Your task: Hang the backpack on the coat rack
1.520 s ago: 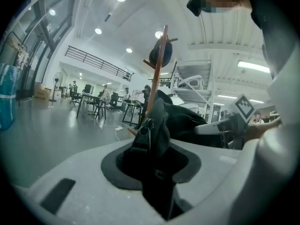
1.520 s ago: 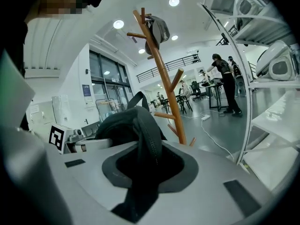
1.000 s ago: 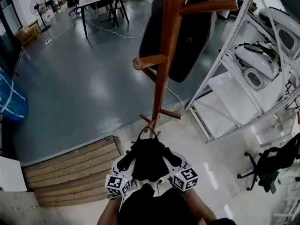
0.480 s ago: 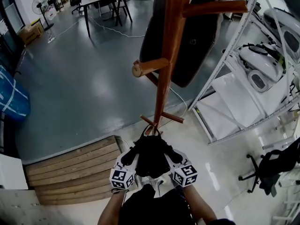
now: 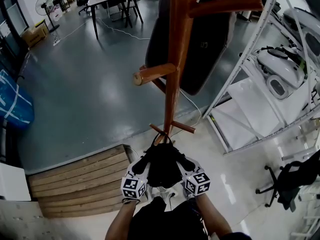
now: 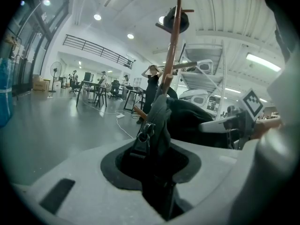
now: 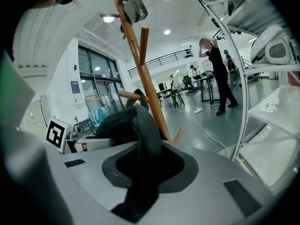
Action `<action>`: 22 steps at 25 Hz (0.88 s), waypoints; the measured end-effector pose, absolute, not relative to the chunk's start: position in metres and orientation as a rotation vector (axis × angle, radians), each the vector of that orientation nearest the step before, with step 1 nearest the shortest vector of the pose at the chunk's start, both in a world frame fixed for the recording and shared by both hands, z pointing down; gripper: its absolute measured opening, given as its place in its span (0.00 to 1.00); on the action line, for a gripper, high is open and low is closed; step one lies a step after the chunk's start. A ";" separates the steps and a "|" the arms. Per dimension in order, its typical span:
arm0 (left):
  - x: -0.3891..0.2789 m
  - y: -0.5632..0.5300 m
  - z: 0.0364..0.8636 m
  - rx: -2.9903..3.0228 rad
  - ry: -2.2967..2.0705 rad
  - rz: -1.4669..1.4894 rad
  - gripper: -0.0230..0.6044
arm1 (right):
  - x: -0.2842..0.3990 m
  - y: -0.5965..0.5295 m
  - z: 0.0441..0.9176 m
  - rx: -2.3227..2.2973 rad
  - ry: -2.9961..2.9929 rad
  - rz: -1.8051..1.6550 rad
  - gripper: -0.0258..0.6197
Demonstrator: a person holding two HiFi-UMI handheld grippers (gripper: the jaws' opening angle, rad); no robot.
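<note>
Clamped on straps of a black fabric backpack point(image 5: 162, 165) with left gripper point(image 5: 143, 165) and right gripper point(image 5: 183, 164), low before the tall brown wooden coat rack point(image 5: 172, 91), nearest peg point(image 5: 155, 73) above.

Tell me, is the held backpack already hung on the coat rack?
Not hung. The left gripper and right gripper hold the backpack by its straps, in front of the coat rack, on no peg.

Black backpack point(image 5: 162, 166), unhung, low beside upright wooden coat rack point(image 5: 175, 59)
</note>
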State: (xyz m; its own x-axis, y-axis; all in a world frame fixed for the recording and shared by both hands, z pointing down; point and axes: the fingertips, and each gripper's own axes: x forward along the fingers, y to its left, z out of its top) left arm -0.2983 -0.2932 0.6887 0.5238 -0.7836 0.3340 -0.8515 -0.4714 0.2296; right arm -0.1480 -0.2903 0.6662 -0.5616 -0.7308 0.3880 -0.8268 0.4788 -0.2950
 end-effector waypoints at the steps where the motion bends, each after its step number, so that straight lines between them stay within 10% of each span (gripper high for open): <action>1: -0.298 -0.294 0.690 2.398 -1.352 0.260 0.22 | -0.148 -0.291 0.668 1.341 -2.516 0.676 0.17; 22: -0.292 -0.322 0.724 2.330 -1.448 0.352 0.23 | -0.140 -0.329 0.703 1.261 -2.532 0.713 0.17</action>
